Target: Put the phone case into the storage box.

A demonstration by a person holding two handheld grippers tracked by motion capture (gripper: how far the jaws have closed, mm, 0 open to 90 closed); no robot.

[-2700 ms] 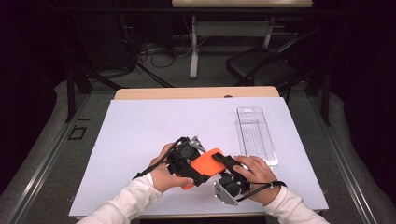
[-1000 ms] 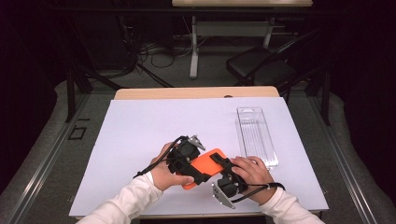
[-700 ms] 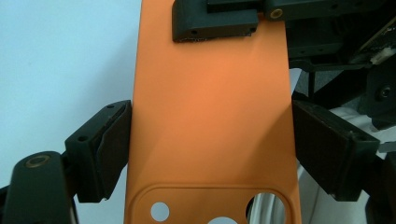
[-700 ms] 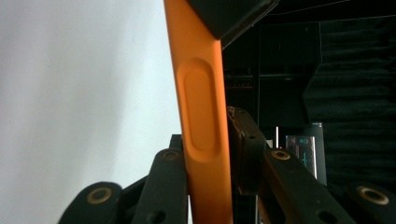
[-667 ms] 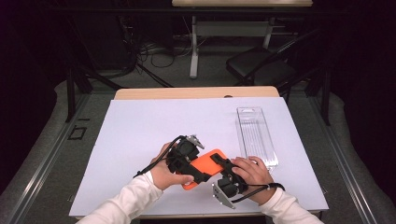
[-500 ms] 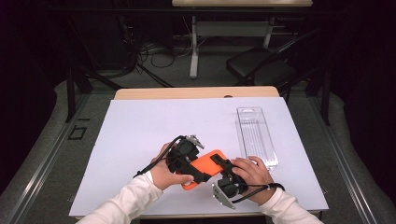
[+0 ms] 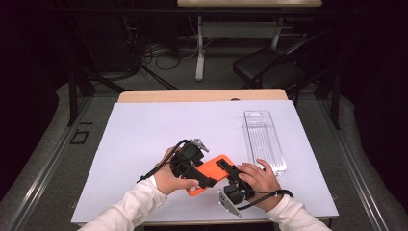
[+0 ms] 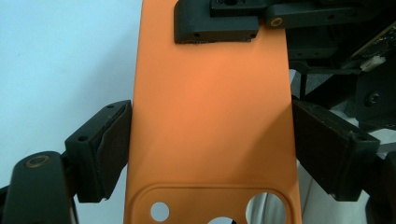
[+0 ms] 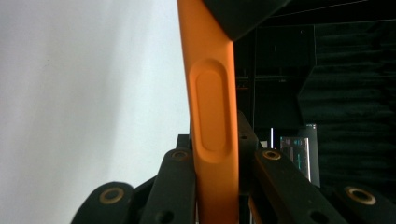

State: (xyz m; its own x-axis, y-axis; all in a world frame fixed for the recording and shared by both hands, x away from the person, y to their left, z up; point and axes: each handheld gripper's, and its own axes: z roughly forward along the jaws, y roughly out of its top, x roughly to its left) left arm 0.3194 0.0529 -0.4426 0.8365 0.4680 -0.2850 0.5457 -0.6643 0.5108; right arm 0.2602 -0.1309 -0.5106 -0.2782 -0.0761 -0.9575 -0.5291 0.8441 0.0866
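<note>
An orange phone case (image 7: 211, 175) is held just above the white sheet at the front of the table, between both hands. In the left gripper view the case (image 8: 210, 116) shows its back with the camera cutout at the bottom. My left gripper (image 8: 210, 154) spans its width, one pad on each long edge. My right gripper (image 9: 217, 172) has just been closing and is shut on the case's (image 9: 212, 112) thin rim at the far end. One of its jaws lies on top of the case. From above, the left gripper (image 7: 199, 174) and right gripper (image 7: 223, 168) face each other.
A clear plastic tray (image 7: 263, 139) lies lengthwise on the right of the white sheet (image 7: 144, 134). The wooden table edge (image 7: 202, 95) runs along the back. Beyond it stand a dark chair (image 7: 269, 72) and loose cables on the floor.
Both hands stay at the table's front with the case between them. Since the earliest frame the case and the right hand have shifted slightly.
</note>
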